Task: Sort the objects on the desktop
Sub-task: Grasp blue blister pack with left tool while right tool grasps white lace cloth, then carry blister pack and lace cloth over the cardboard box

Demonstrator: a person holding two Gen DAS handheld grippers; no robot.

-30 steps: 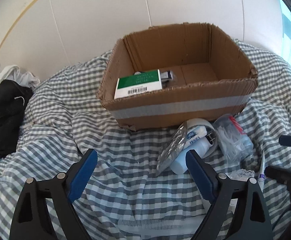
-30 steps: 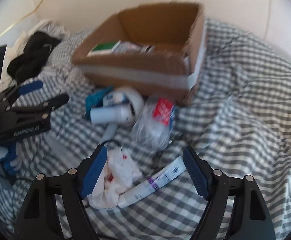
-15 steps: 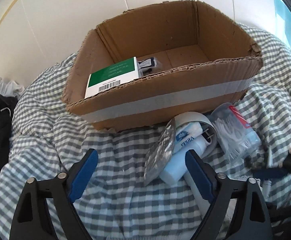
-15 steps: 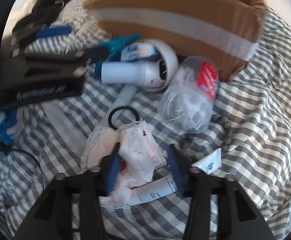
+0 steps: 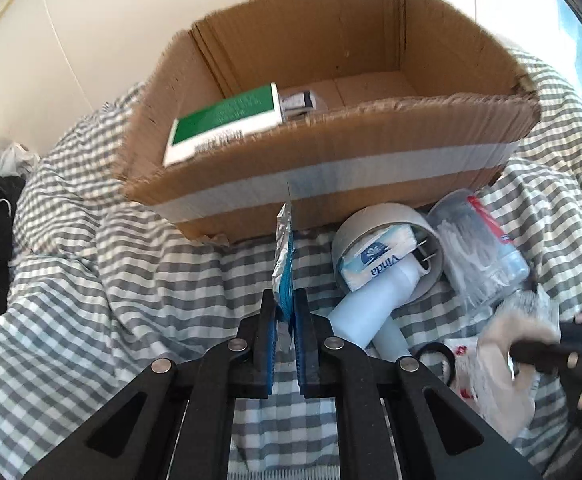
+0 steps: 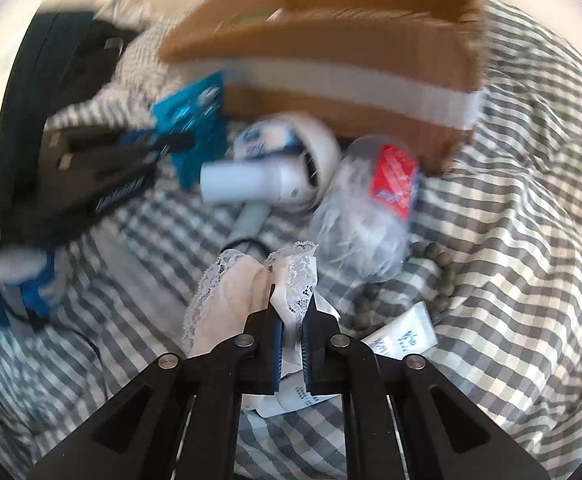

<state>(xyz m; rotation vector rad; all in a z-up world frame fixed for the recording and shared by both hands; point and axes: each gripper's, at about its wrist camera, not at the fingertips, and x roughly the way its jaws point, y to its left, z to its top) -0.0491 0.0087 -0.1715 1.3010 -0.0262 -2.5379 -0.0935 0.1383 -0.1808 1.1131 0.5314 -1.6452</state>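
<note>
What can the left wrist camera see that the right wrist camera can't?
Only the left wrist view looks down into the brown cardboard box at the green and white carton. Only the right wrist view shows the dark bead string and the white tube. Both show the left gripper shut on the silver and blue blister pack, the right gripper shut on the lacy cream cloth, and the grey tape roll.

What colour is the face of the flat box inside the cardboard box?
Green, with a white strip; the flat box shows best in the left wrist view.
</note>
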